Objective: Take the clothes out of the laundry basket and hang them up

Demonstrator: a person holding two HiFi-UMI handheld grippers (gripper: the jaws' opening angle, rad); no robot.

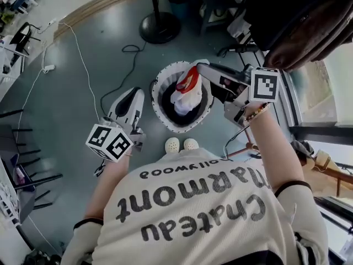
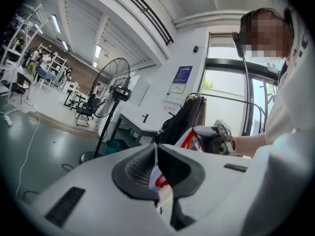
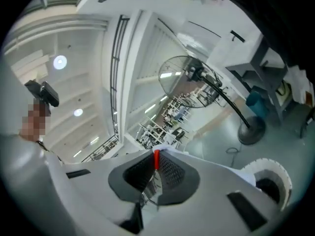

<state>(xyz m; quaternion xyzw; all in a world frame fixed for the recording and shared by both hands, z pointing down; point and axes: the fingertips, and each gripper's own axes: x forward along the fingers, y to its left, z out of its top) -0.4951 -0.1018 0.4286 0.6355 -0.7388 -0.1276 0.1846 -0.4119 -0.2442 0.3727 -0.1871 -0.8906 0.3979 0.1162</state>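
A white laundry basket stands on the floor in front of the person's feet, with dark clothes at its bottom. My right gripper is above it, shut on the red-trimmed edge of a white garment that hangs down into the basket. In the right gripper view the red trim is pinched between the closed pads of the gripper. My left gripper is left of the basket, shut and empty. In the left gripper view, its closed jaws point toward the hanging garment.
Dark clothes hang at the upper right, also seen as a dark garment on a rail. A standing fan has its base behind the basket. Cables trail over the grey floor. Desks and shelves line the far left.
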